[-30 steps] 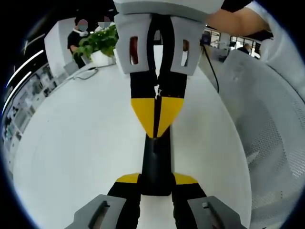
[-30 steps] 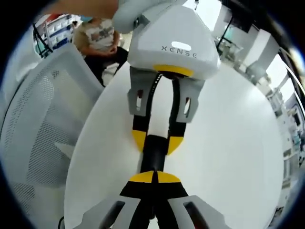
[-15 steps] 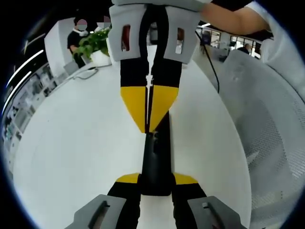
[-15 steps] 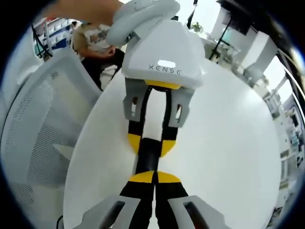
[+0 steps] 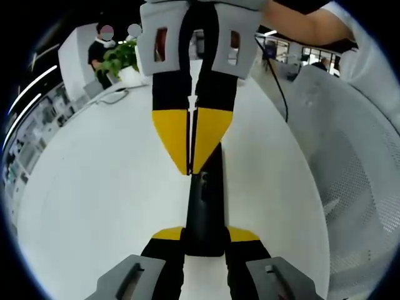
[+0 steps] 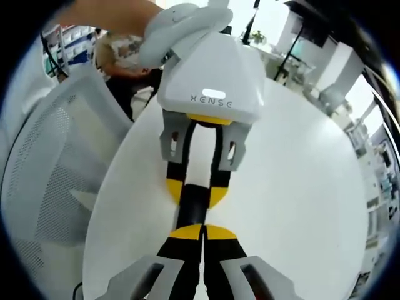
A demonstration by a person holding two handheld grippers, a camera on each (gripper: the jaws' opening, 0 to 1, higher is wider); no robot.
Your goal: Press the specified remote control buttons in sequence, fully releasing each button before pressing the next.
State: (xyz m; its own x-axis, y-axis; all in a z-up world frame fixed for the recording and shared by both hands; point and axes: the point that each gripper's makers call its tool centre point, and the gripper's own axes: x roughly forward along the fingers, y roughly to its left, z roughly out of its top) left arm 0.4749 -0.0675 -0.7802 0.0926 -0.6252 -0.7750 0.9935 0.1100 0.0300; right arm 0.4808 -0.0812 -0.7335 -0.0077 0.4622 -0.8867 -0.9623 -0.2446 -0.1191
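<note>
A slim black remote (image 5: 206,209) lies lengthwise on the white table (image 5: 94,187), and my left gripper (image 5: 205,235) is shut on its near end with a yellow-tipped jaw on each side. My right gripper (image 5: 190,170) reaches in from the top, shut, its yellow tips pointing down at the far part of the remote; whether they touch it I cannot tell. In the right gripper view my right gripper (image 6: 202,232) is shut at the bottom over the remote (image 6: 192,209), with the left gripper (image 6: 195,190) holding the remote from the far side.
A white mesh chair (image 5: 350,162) stands close to the table's right edge in the left gripper view. A potted plant (image 5: 122,59) and a laptop sit at the far end, with a person behind. A black cable (image 5: 278,87) runs across the table. A seated person (image 6: 125,50) is beyond the chair (image 6: 50,162).
The right gripper has come closer to the left gripper's camera. Its shut tips have shifted slightly left and farther along the remote. The left gripper still holds the remote in the same place.
</note>
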